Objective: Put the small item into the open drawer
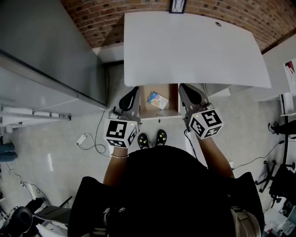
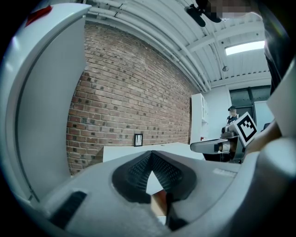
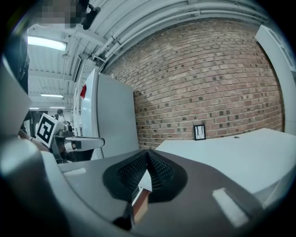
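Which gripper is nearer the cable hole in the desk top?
Right. The right gripper sits at the front edge of the desk, the hole ahead and a little to its right. The left gripper sits across the drawer, farther to the hole's left.

Head view looks down; gripper views share brick wall (image 2: 129, 92).

The white counter (image 1: 194, 46) is nearly bare, with only a small dark picture frame (image 1: 177, 5) at its far edge by the brick wall (image 1: 92, 18) and a round hole (image 1: 218, 23) near the far right corner. Below its near edge an open drawer (image 1: 173, 99) with a wooden inside holds a small colourful item (image 1: 157, 100), lying flat. On the pale speckled floor (image 1: 60, 139) to the left lie a white power strip (image 1: 81, 139) and its cable (image 1: 98, 149).
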Demonstrator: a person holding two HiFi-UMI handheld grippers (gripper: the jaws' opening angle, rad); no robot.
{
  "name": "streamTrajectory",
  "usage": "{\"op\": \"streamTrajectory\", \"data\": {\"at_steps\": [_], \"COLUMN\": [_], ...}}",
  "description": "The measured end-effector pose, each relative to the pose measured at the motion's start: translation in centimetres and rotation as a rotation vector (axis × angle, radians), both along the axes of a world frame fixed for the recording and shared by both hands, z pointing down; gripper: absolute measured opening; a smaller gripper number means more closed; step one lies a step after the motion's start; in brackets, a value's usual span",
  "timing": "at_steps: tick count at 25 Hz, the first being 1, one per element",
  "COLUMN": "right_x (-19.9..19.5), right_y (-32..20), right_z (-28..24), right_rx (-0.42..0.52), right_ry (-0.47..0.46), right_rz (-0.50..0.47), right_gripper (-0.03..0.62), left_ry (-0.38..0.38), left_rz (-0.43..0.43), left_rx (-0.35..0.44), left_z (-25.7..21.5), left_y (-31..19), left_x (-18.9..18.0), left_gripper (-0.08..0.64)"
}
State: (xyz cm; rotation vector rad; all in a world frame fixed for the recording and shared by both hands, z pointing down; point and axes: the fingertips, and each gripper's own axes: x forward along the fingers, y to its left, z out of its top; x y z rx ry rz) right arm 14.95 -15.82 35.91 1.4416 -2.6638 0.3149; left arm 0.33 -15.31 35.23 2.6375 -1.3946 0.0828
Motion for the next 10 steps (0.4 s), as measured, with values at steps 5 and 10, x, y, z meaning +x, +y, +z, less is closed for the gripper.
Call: {"op": "streamTrajectory", "data": {"at_steps": [5,10], "right_x": [-0.3,-0.57], "right_y": [-0.02,-0.28], "right_z": [-0.01,-0.35], "right_rx": [0.003,0.007], "right_ry": [0.001,-0.001], "right_rz": [-0.002,-0.005], "right_gripper": [0.009,0.009], "left_ry": [0.003,0.004], "left_rz": [-0.002,-0.002], "left_rx": [0.001,0.002], "left_z": [0.0,-0.15], "left_y": [-0.11,-0.32], "left_x": [-0.28,-0.41], "left_gripper": [-0.003,-0.003]}}
